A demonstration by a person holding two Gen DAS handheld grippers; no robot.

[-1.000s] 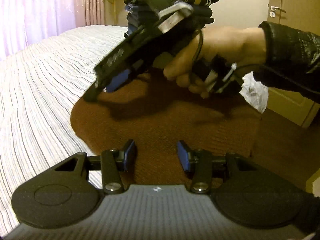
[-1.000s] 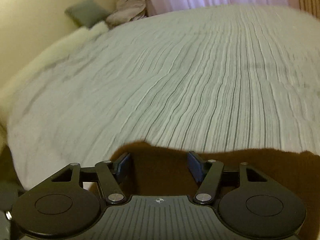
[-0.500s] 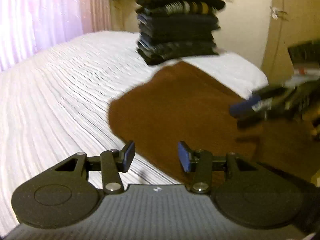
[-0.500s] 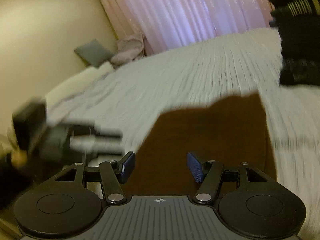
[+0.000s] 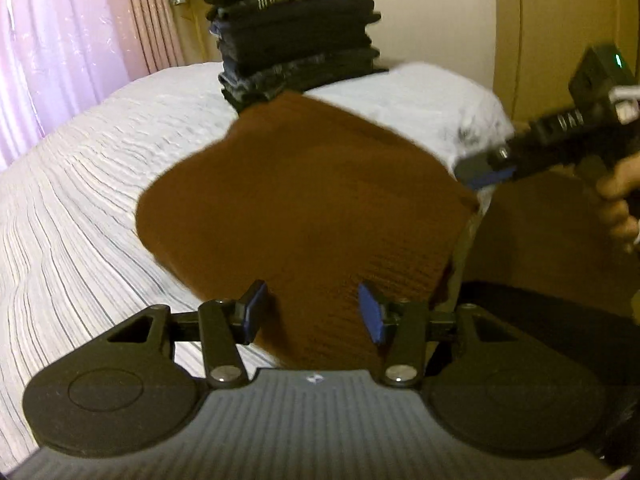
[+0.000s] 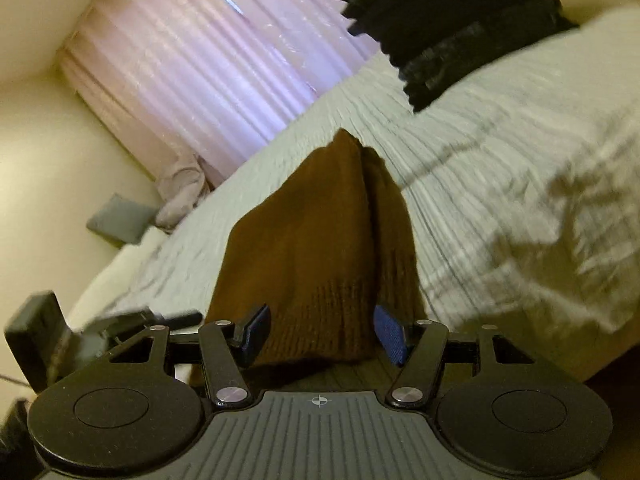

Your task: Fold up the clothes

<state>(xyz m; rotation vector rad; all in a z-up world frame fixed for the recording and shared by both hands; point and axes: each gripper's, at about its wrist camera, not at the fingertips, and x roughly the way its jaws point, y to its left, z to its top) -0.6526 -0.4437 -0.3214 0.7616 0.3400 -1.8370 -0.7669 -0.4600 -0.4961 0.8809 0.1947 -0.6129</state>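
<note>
A folded brown knit garment lies on the white striped bed. My left gripper hovers at its near edge, jaws opening; the cloth shows between the fingers, but the pads do not press it. At the garment's right corner is my right gripper, held by a hand. In the right wrist view the right gripper stands open at the garment's ribbed hem, pads clear of it. The left gripper shows blurred at the left.
A tall stack of dark folded clothes stands on the bed just behind the garment. Pink curtains hang at the far side. A grey cushion lies by the wall. The bed's corner drops off near a door.
The right gripper swung from above the garment to its right corner, rolling as it went. The left gripper shifted onto the garment's near edge, and its jaws stand slightly wider.
</note>
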